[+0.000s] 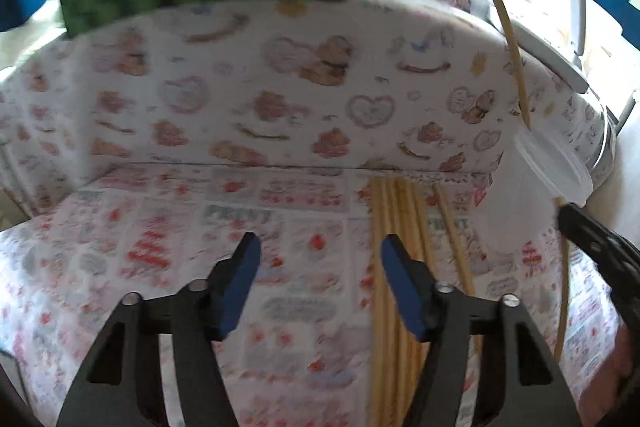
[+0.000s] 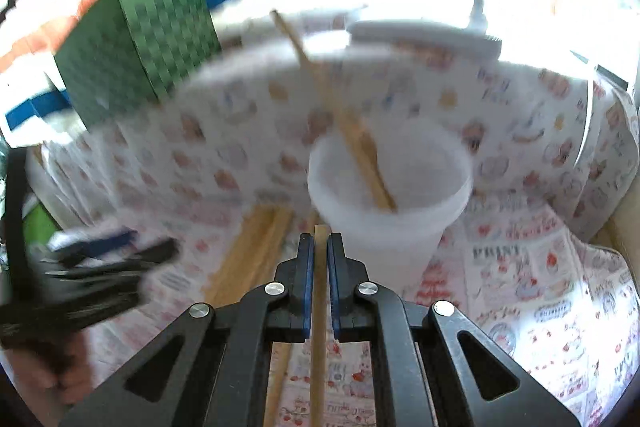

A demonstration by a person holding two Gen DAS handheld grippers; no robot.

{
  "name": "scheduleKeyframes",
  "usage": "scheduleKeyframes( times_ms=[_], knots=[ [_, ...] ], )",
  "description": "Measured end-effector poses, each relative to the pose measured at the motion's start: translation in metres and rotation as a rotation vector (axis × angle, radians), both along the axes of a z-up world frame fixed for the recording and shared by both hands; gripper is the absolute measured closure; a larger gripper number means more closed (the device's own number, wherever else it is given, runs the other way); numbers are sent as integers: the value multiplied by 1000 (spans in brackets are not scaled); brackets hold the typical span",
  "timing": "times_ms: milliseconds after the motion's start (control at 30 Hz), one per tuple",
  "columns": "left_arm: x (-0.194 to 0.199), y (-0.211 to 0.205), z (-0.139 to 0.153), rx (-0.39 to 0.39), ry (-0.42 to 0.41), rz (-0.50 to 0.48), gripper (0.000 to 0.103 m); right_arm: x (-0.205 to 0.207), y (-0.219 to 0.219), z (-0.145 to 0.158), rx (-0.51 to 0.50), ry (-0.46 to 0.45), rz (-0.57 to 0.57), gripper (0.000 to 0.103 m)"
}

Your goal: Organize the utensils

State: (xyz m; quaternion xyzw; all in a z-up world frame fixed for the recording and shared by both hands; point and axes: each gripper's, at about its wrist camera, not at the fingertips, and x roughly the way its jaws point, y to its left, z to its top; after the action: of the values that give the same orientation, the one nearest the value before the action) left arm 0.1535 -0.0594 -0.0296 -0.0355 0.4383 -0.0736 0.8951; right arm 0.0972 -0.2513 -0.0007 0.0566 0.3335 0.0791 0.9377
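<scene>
Wooden chopstick (image 2: 319, 307), translucent round cup (image 2: 390, 187)

A home, by the looks: a desk under teddy-print cloth (image 1: 248, 87), chopsticks (image 2: 360, 147) in a plastic cup (image 2: 384, 211).

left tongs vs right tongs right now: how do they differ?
The left tongs stand apart with nothing between the pads; the right tongs are shut on a chopstick. The left tongs hover beside the bundle of chopsticks lying on the patterned cloth; the right tongs point at the white cup, which already holds chopsticks. Both have black arms with blue pads.
</scene>
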Motion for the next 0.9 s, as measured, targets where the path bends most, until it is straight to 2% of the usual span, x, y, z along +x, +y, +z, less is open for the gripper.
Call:
scheduleKeyframes(
  times_ms=[33,200,300,533,600,800,900],
  knots=[
    [7,-3,-2,-2,14,-8,48,-3,-6,6,25,-13,4,95],
    [36,-15,-13,18,69,-17,69,-10,-19,18,64,-49,36,95],
    [47,-23,-20,-3,85,-38,71,-12,-22,20,95,-49,51,95],
    [62,-40,-24,61,63,-49,75,-9,-28,12,126,-26,50,95],
    [68,-39,-28,87,62,-27,82,-5,-26,9,157,2,64,95],
    [77,-46,-31,73,57,-66,84,-8,-21,12,131,-13,80,95],
    [77,-63,-32,68,59,-85,84,-7,-24,11,125,-10,66,95]
  ],
)
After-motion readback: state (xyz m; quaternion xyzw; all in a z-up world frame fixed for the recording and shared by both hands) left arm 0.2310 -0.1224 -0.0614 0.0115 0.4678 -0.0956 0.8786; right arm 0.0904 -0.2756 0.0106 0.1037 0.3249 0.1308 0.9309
